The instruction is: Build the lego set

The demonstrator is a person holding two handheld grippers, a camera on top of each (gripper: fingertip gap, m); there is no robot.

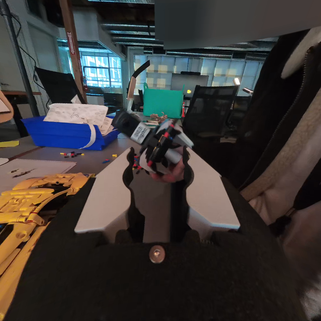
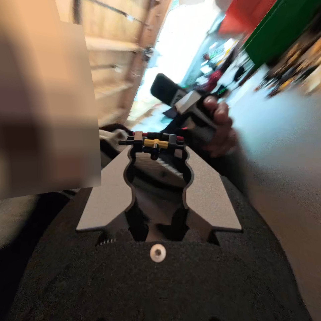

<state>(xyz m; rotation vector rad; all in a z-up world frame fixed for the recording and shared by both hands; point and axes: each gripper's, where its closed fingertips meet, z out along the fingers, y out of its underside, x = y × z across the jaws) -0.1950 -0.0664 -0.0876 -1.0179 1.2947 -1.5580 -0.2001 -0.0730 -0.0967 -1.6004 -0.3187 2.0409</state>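
Right gripper (image 2: 157, 147) lifted off the table, its tips clamped on a small lego piece (image 2: 152, 141): black frame, a red axle along the far edge, yellow connectors in the middle, grey blocks at either end. Left gripper (image 1: 159, 154) hangs with fingers apart, nothing between them. The big yellow lego model (image 1: 34, 199) lies on the grey table (image 1: 97, 156) at left

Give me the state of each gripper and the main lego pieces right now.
Left gripper: open, holding nothing.
Right gripper: shut on small lego assembly, held off the table.
Yellow lego model: partly built, resting on table.
Loose lego pins: scattered on table.
Blue bin: open, papers inside.
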